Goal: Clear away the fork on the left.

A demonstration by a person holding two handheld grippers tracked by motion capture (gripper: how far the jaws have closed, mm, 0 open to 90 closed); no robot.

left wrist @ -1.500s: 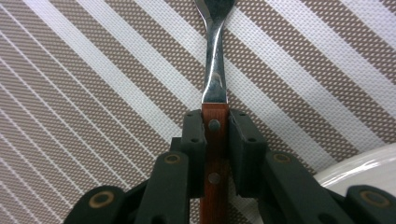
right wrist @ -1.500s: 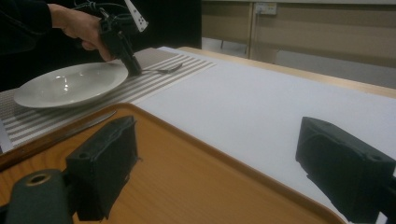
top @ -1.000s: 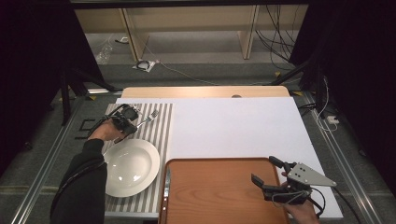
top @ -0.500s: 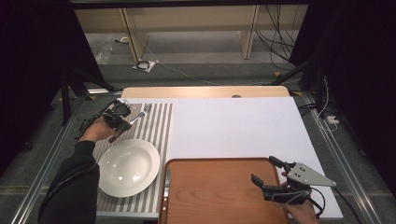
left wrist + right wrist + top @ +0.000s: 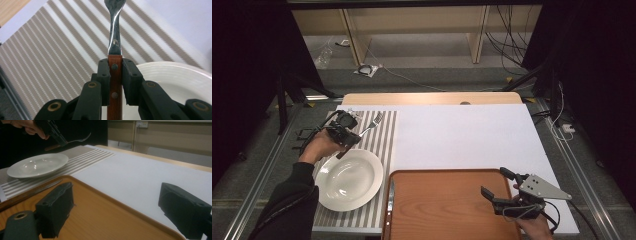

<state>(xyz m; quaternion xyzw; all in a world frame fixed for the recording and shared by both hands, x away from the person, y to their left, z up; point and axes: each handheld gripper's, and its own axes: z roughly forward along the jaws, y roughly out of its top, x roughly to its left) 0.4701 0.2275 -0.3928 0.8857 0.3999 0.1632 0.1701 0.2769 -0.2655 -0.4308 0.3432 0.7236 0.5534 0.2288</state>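
Note:
My left gripper (image 5: pixel 343 131) is shut on the wooden handle of a fork (image 5: pixel 371 125) and holds it in the air over the far part of the striped placemat (image 5: pixel 384 135). In the left gripper view both pads clamp the handle (image 5: pixel 115 75), and the steel neck (image 5: pixel 114 27) points away over the mat. A white plate (image 5: pixel 348 179) lies on the mat just below that hand. My right gripper (image 5: pixel 499 187) stands open over the right end of the wooden tray (image 5: pixel 447 210), with nothing between its fingers (image 5: pixel 56 207).
A knife (image 5: pixel 390 196) lies along the tray's left rim, beside the plate (image 5: pixel 37 165). A white sheet (image 5: pixel 462 135) covers the middle and right of the table. Metal rails run along both table sides, with cables on the floor beyond.
The left hand has risen with the fork, swinging a little left and then back right over the mat. The right gripper has stayed where it was.

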